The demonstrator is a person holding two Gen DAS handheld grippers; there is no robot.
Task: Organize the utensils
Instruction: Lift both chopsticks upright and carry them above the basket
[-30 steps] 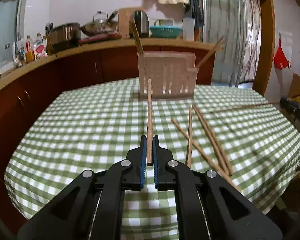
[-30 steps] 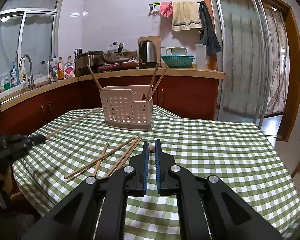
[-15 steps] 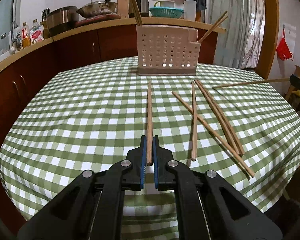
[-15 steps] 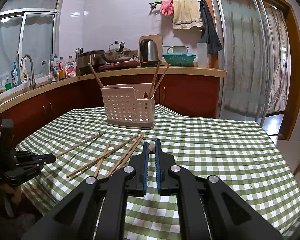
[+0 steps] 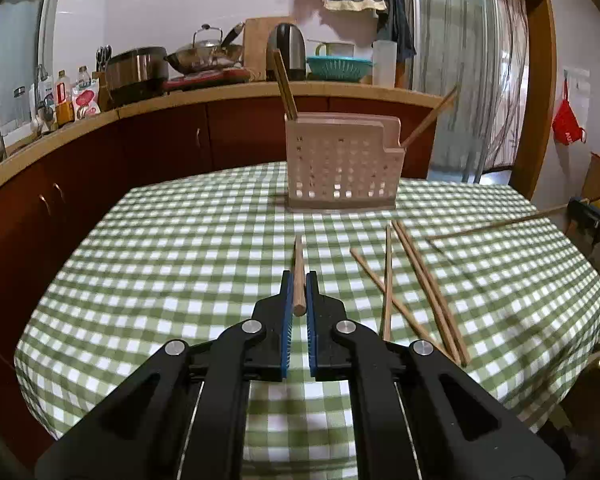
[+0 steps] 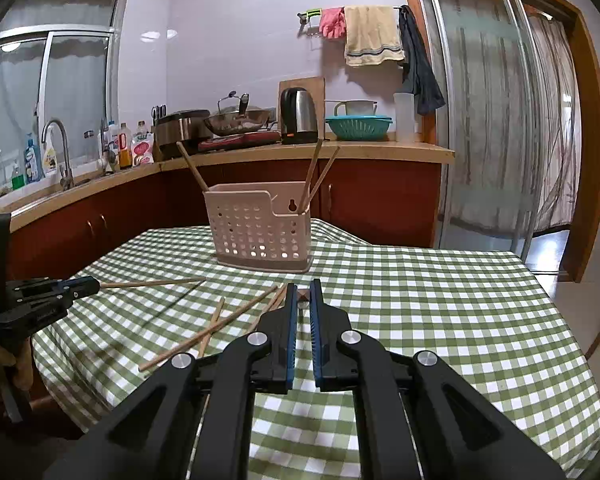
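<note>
The left tool [image 5: 299, 280] is clamped on a wooden chopstick [image 5: 298, 264], whose long axis runs straight ahead toward 12 o'clock at the perforated holder [image 5: 342, 168]. In the right wrist view that chopstick [image 6: 152, 283] shows as a level stick held above the checked cloth of the surface [image 6: 440, 300], tip pointing toward the holder [image 6: 260, 228].

The right tool [image 6: 303, 292] is nearly together on the end of another chopstick [image 6: 303, 295]; only its butt shows there, while the left view shows its full length [image 5: 496, 224] reaching in from 3 o'clock.

Four loose chopsticks [image 5: 420, 280] lie at 1 to 2 o'clock of the left tool, mostly lengthwise toward the holder, some crossing. Cloth from 9 to 11 o'clock is bare, and the surface's edge curves round near both tools. Three chopsticks [image 6: 314, 176] stand tilted in the holder.
</note>
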